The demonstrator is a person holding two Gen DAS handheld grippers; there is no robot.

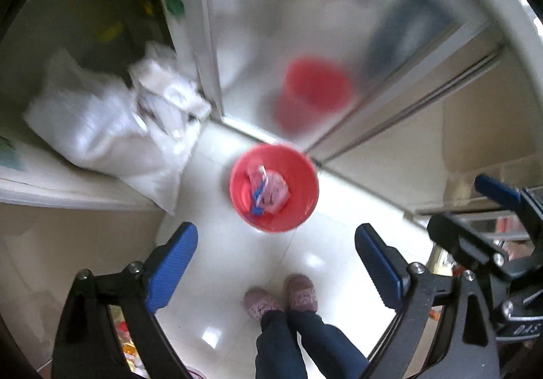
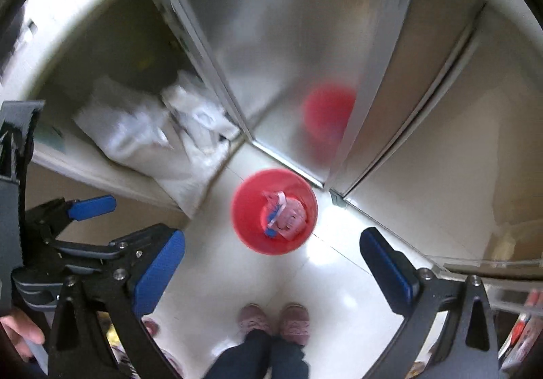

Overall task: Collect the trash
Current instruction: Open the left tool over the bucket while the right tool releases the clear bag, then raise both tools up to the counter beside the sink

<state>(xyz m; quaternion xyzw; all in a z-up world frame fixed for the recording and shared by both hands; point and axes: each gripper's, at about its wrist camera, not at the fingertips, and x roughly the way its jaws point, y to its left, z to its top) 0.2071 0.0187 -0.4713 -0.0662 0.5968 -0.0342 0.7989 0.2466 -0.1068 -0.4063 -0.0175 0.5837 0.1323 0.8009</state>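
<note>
A red bucket (image 1: 274, 188) (image 2: 274, 211) stands on the white tiled floor far below both grippers. Inside it lies crumpled trash (image 1: 268, 190) (image 2: 285, 216), pinkish wrapping with a blue piece. My left gripper (image 1: 276, 251) points steeply down above the floor, open, with nothing between its blue pads (image 1: 173, 265). My right gripper (image 2: 273, 255) hangs likewise, open and empty. In the left wrist view the right gripper (image 1: 482, 219) shows at the right edge. In the right wrist view the left gripper (image 2: 132, 223) shows at the left edge, held by a hand (image 2: 20, 335).
A person's feet in pink slippers (image 1: 281, 299) (image 2: 275, 319) stand on the floor below. White sacks (image 1: 112, 124) (image 2: 152, 134) lean in the corner at the left. A frosted glass door (image 1: 305, 39) (image 2: 288, 56) stands behind the bucket, with a blurred red shape (image 1: 315, 87) showing through it.
</note>
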